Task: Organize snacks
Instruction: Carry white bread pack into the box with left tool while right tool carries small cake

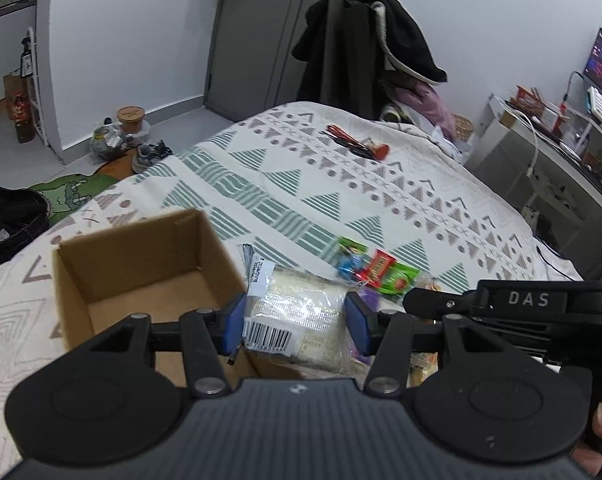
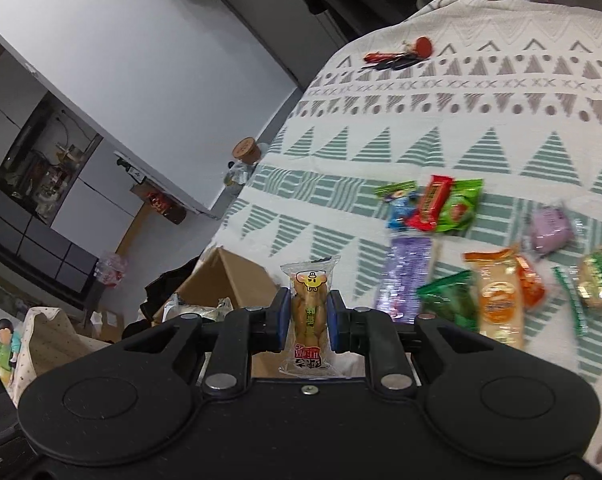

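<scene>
Snacks in both grips right now — the right gripper (image 2: 309, 320) is clamped tight on a small clear-wrapped twisted pastry (image 2: 309, 312), held upright between the pads, and the left gripper (image 1: 297, 320) has its jaws pressed on either side of a wider clear pack with a barcode label (image 1: 293, 316). Just beyond the left one sits the cardboard box (image 1: 141, 264) on the patterned bedspread (image 1: 301, 184); from that side its floor looks bare, though the right view shows something crinkly near it that I can't place. Further out, a spread of loose packets waits: red, green and blue wrappers (image 2: 433, 208), a purple one (image 2: 407, 276), an orange pack (image 2: 499, 292). Early days, I'd say — most of it is still unsorted.
</scene>
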A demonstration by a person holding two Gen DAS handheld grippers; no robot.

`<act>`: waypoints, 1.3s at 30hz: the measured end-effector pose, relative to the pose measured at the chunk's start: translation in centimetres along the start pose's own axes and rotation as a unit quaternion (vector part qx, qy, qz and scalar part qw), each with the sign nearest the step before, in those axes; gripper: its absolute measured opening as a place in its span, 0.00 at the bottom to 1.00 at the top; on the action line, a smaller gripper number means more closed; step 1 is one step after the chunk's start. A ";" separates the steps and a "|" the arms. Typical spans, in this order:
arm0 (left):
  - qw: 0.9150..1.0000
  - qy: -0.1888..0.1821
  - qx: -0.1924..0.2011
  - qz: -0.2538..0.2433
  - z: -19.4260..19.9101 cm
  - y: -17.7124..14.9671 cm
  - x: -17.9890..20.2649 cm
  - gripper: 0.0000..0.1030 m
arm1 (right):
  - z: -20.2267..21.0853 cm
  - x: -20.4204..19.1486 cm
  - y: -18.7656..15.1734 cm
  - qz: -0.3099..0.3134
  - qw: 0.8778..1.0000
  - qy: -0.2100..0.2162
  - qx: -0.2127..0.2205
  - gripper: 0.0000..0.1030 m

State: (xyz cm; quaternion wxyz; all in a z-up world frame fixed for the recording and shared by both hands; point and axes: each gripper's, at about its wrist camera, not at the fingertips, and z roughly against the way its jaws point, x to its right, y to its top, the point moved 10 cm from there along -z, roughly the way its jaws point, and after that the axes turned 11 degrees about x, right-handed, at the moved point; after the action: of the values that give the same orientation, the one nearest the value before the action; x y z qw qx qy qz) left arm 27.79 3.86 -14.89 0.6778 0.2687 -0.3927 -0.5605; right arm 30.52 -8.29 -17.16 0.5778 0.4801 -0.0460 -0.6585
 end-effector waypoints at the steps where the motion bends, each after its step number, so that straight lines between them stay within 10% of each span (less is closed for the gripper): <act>1: 1.000 0.002 0.001 0.003 -0.1 0.1 -0.6 0.50 | -0.3 -0.4 0.0 0.001 1.000 0.002 0.000 0.18; 23: 0.993 -0.009 -0.080 0.089 -3.1 -5.1 -8.8 0.50 | -5.0 -6.5 -4.3 0.039 0.998 0.015 -0.039 0.19; 39: 0.995 0.024 -0.070 0.072 -0.9 -4.4 -13.4 0.50 | -5.5 -9.7 -7.1 0.064 0.996 0.017 -0.057 0.19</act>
State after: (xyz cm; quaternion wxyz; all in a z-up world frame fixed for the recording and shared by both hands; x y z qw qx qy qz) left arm 25.26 15.80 -21.96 0.7428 0.2044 -0.3544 -0.5300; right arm 27.99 4.61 -18.82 0.6461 0.4537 -0.0289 -0.6131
